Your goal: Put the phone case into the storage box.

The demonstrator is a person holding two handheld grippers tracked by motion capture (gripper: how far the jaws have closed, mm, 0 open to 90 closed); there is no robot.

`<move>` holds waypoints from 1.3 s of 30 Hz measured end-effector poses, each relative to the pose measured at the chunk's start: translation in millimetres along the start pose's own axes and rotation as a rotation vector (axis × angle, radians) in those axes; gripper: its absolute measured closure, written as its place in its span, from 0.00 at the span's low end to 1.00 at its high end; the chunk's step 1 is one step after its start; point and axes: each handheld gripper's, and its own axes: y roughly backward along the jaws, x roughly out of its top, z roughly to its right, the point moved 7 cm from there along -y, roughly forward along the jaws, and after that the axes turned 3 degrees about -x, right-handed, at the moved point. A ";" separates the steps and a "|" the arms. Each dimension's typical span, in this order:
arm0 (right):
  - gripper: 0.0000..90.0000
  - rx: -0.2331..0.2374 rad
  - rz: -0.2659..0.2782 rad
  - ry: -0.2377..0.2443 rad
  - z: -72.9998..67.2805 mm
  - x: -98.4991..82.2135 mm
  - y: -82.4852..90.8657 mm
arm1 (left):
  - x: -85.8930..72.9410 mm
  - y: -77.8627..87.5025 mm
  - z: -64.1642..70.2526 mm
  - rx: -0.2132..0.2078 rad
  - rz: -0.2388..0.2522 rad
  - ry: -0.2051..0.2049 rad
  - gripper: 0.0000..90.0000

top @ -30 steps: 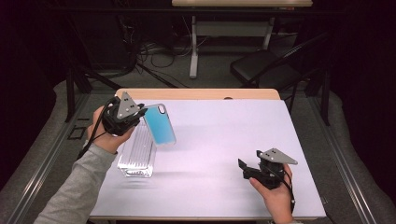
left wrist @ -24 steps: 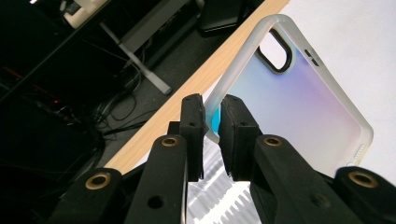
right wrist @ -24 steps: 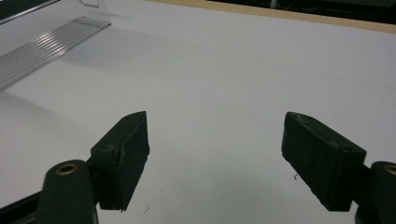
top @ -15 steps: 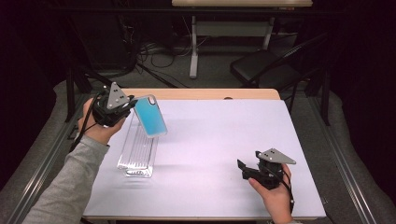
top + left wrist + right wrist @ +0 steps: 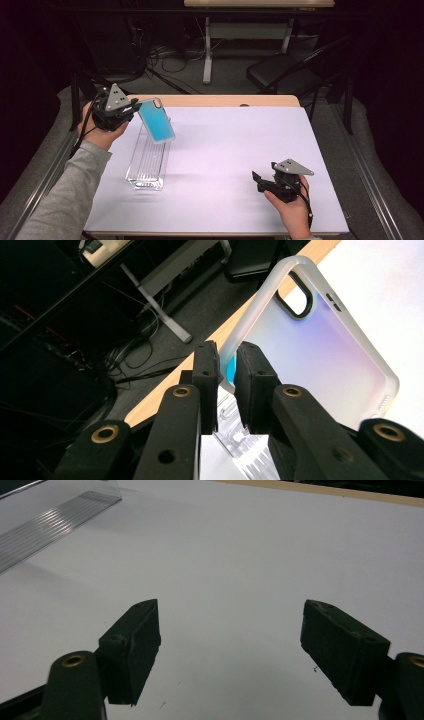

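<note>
With left gripper clamped on phone case edge and right gripper wide open, empty: lift clear of clear tray, grip firm.

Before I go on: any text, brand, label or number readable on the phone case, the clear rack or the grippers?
None can be read.
Phone case: no lettering shows.
Clear ribbed rack: no label shows.
Left gripper, shut on the case's edge, and right gripper, open: no markings show.
</note>
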 end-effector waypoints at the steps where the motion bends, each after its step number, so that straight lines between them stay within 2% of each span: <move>1: 0.26 0.000 0.000 0.000 0.0 0.0 0.0 | 0.0 0.0 0.0 0.000 0.000 0.000 0.89; 3: 0.26 0.000 0.000 -0.001 -0.3 -0.1 -0.3 | 0.6 -0.1 -2.9 -0.009 0.009 0.009 0.89; 7: 0.26 0.000 -0.002 -0.002 0.1 -0.5 -0.4 | 1.8 0.3 -8.0 -0.005 0.015 -0.002 0.89; 11: 0.26 -0.001 -0.002 -0.003 0.2 -0.6 -0.6 | 2.4 0.1 -14.0 0.018 0.004 -0.032 0.89; 17: 0.26 -0.002 -0.006 -0.005 0.5 -1.2 -0.7 | 1.3 -4.1 -23.0 0.046 0.001 -0.022 0.89; 26: 0.26 -0.005 -0.010 -0.009 1.1 -2.9 -2.3 | -7.5 -16.7 -35.9 0.073 -0.036 -0.063 0.89; 32: 0.27 -0.005 -0.011 -0.008 1.4 -3.4 -2.6 | -10.3 -23.1 -40.5 0.080 -0.030 -0.066 0.89; 39: 0.27 -0.009 -0.012 -0.008 3.0 -4.3 -2.8 | -15.3 -36.2 -44.0 0.088 -0.049 -0.072 0.89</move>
